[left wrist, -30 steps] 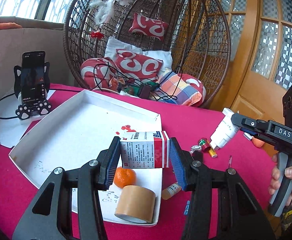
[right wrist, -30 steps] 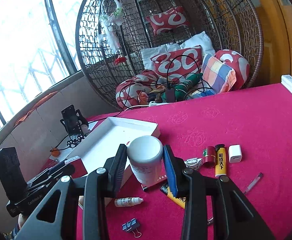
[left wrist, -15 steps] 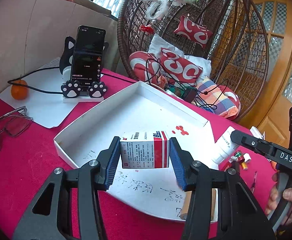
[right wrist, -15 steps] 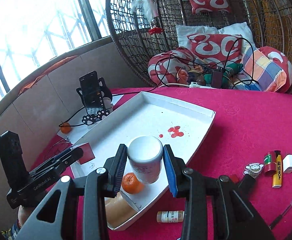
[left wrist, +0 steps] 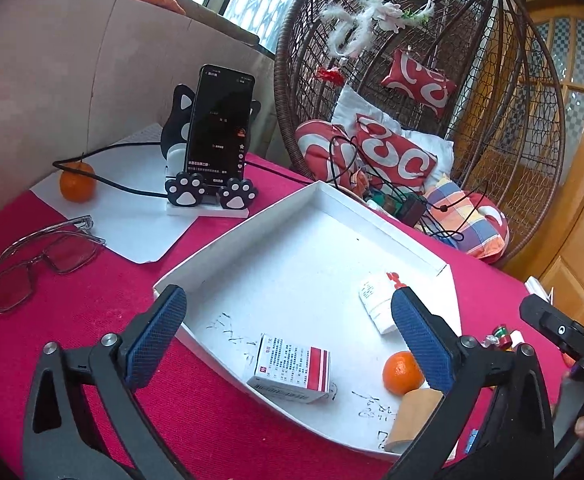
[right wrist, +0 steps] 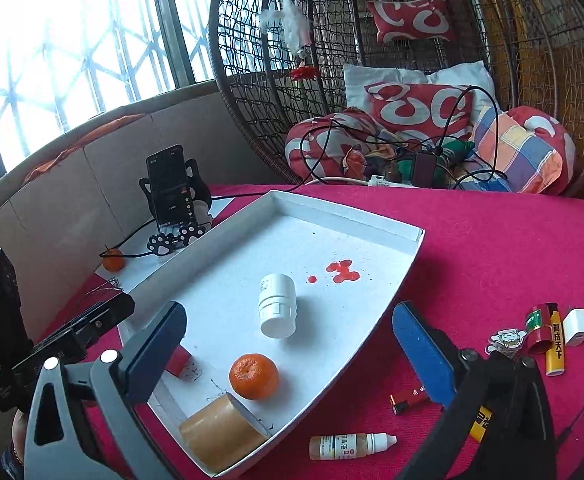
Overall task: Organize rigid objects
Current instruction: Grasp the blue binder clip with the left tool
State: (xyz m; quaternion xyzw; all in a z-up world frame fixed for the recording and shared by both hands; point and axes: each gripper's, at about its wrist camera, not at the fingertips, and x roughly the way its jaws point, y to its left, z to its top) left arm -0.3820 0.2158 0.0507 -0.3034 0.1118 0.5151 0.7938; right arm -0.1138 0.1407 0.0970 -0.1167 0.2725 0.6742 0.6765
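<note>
White tray on red cloth, with medicine box flat, long axis across, and white bottle on its side, cap toward camera; left gripper and right gripper jaws just opened wide, empty.

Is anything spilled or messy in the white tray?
Yes. Red splotches stain the white tray floor, like spilled drops. The white bottle lies tipped on its side near them rather than standing.
</note>
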